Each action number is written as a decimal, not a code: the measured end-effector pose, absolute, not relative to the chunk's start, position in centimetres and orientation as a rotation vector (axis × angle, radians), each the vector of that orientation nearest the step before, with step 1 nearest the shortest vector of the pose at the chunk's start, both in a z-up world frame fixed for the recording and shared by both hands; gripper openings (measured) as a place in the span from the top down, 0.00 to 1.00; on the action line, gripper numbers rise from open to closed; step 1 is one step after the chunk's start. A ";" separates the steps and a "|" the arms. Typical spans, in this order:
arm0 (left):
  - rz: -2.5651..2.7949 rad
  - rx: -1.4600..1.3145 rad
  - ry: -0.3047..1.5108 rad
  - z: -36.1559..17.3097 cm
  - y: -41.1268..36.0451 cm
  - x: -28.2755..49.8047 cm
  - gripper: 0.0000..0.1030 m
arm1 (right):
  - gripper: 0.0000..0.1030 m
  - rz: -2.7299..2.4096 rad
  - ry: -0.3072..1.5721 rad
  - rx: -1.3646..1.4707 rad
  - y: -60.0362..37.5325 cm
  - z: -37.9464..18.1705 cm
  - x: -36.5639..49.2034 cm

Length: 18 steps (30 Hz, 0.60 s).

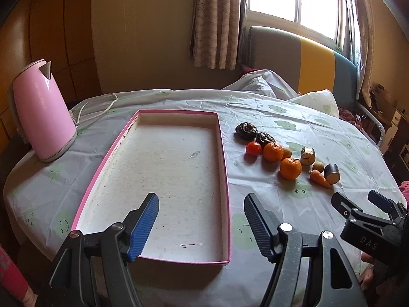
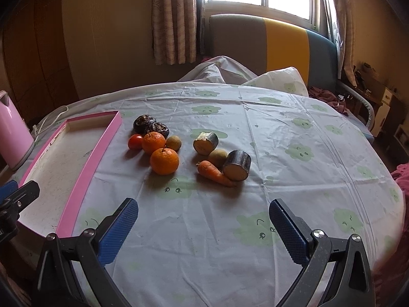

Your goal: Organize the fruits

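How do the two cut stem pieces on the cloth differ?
The near cut piece looks bigger than the far cut piece and has a smooth, flat cut face; the far one's face is ragged. The near one touches the carrot; the far one lies apart from it. Both lie on their sides, dark skin, pale flesh.

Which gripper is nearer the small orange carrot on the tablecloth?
Right. The right gripper hangs open just in front of the small orange carrot; the left gripper, also open, hovers over the pink-rimmed tray, off to the carrot's left.
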State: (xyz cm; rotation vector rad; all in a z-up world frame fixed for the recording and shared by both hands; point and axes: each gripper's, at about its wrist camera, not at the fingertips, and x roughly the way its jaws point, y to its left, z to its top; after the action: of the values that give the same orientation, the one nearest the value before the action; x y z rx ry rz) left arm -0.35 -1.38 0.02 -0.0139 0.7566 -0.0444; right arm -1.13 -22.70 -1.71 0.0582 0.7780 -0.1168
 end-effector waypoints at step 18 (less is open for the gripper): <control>-0.275 -0.053 0.827 -1.4 -4.4 0.9 0.15 | 0.18 -0.128 0.868 0.183 -30.0 -4.3 0.3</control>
State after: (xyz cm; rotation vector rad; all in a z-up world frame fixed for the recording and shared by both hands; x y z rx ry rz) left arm 0.86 -4.40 -1.42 -0.0531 0.8273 -0.2752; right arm 0.30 -29.99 -4.34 0.1827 0.8681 -0.1285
